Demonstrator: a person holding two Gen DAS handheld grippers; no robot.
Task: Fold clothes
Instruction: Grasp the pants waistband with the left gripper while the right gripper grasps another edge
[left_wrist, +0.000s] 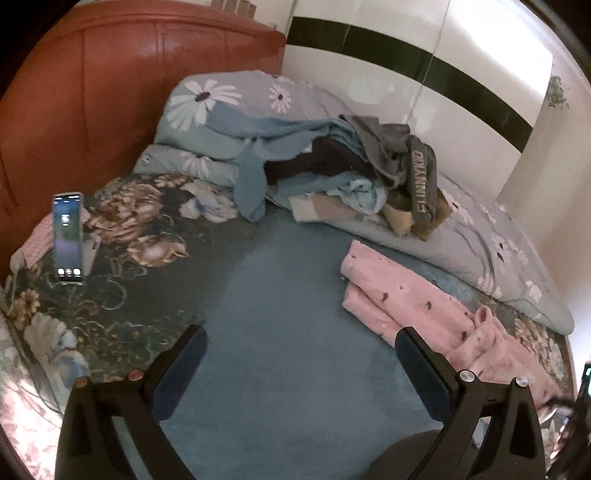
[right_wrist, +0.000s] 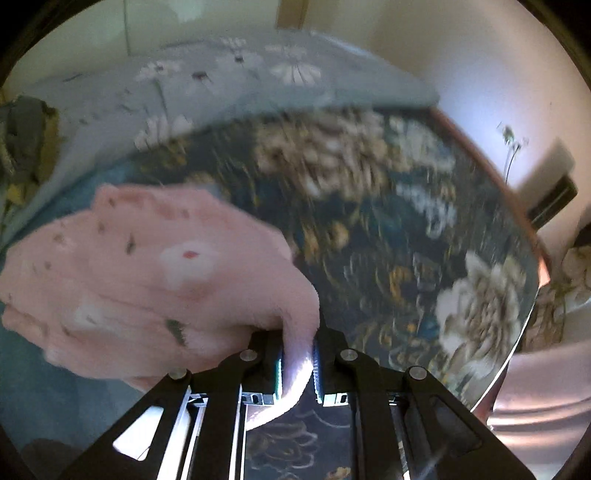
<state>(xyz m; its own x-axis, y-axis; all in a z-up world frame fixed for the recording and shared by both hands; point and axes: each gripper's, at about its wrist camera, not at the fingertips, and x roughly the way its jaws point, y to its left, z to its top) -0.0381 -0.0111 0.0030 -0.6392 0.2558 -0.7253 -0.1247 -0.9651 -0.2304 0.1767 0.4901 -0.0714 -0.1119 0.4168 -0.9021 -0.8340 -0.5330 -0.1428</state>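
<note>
A pink fleece garment (left_wrist: 413, 306) with small dark marks lies partly folded on the blue bed sheet (left_wrist: 288, 295), to the right of my left gripper (left_wrist: 299, 339). The left gripper is open and empty above the sheet. My right gripper (right_wrist: 298, 343) is shut on an edge of the pink garment (right_wrist: 147, 280), which hangs to its left above the dark floral sheet (right_wrist: 388, 229). The right wrist view is blurred by motion.
A pile of unfolded clothes (left_wrist: 351, 177) lies on a grey-blue daisy quilt (left_wrist: 480, 236) at the back. A phone (left_wrist: 68, 238) stands propped at the left on the dark floral sheet. A red headboard (left_wrist: 110, 92) and a white wall (left_wrist: 424, 74) bound the bed.
</note>
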